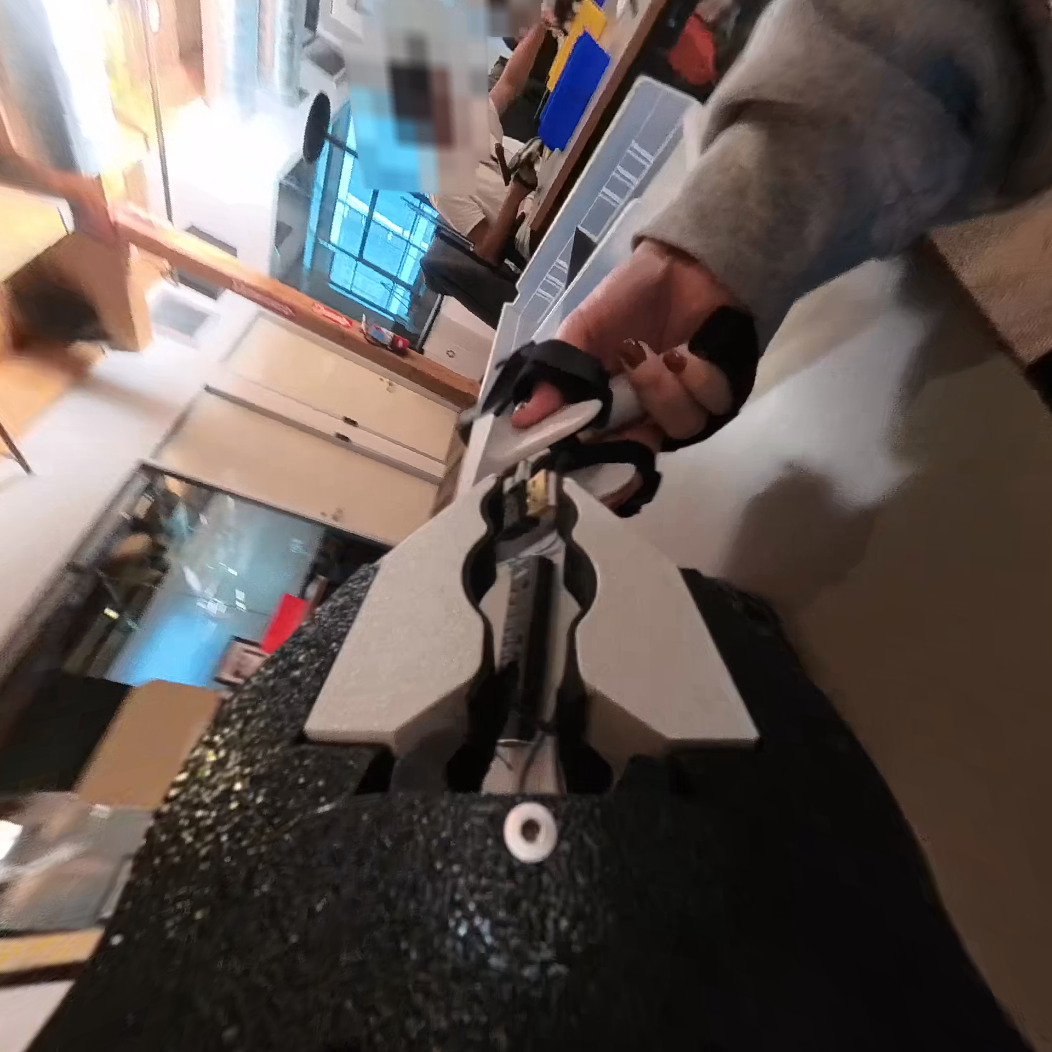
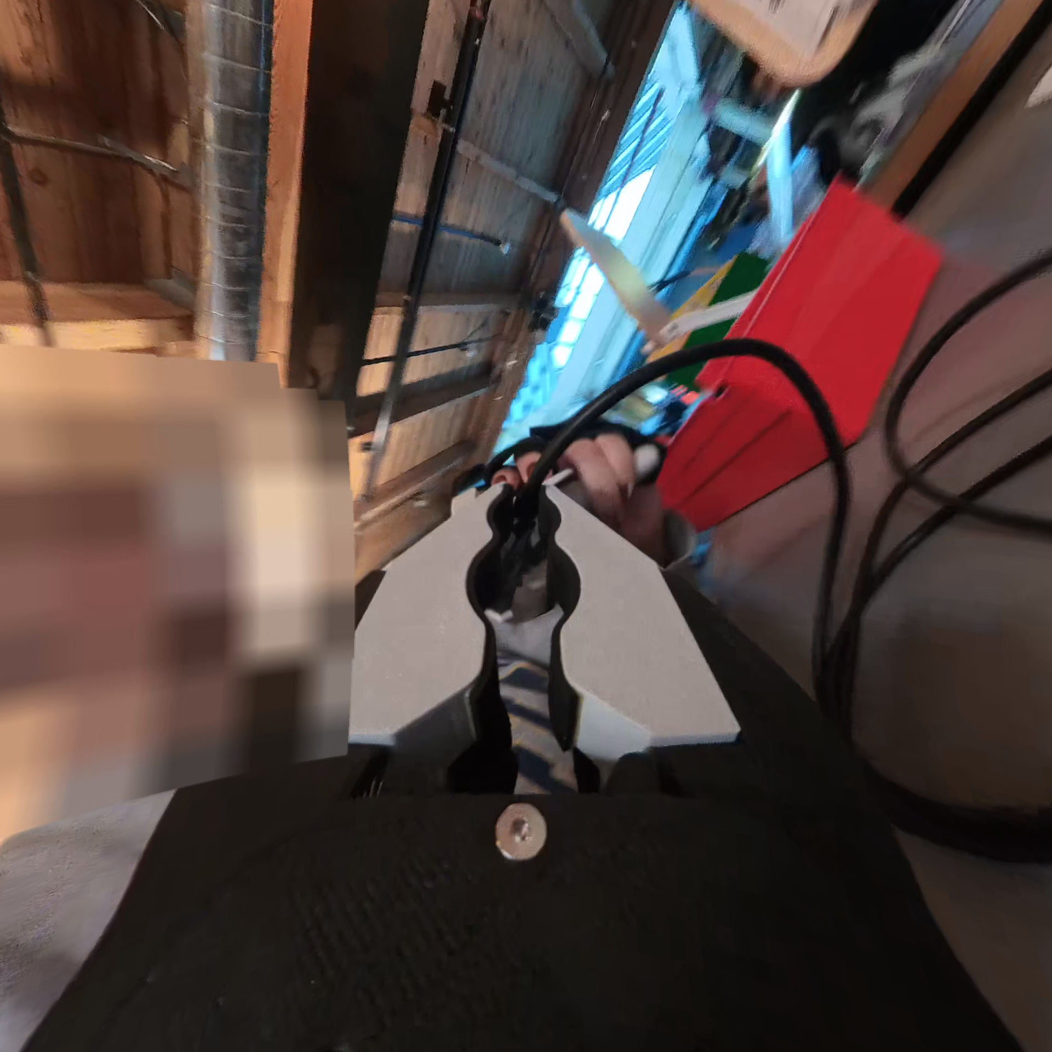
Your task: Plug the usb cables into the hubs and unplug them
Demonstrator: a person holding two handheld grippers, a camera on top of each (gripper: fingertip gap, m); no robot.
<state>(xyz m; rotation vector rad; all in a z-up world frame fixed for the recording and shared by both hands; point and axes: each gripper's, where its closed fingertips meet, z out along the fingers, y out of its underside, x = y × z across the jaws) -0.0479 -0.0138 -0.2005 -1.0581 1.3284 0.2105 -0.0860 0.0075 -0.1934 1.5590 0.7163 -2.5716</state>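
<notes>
In the left wrist view my left gripper (image 1: 526, 489) is shut on a narrow dark USB hub (image 1: 526, 626) that lies lengthwise between the grey fingers (image 1: 421, 615). A small gold and black connector (image 1: 538, 496) sits at the fingertips. Just beyond, a hand (image 1: 643, 341) holds the right gripper's handle close to my tips. In the right wrist view my right gripper (image 2: 521, 501) is shut on the black plug (image 2: 521, 541) of a USB cable (image 2: 740, 347), which arcs up and right, then down. The hand on the left gripper (image 2: 598, 472) is just past the tips. Both views are rolled and blurred.
A red box (image 2: 797, 370) stands to the right on the table, with more black cables (image 2: 911, 455) looping beside it. A clear plastic bin (image 1: 598, 188) is behind the hand. A grey sleeve (image 1: 825, 142) fills the upper right. White cabinets (image 1: 319, 410) lie far off.
</notes>
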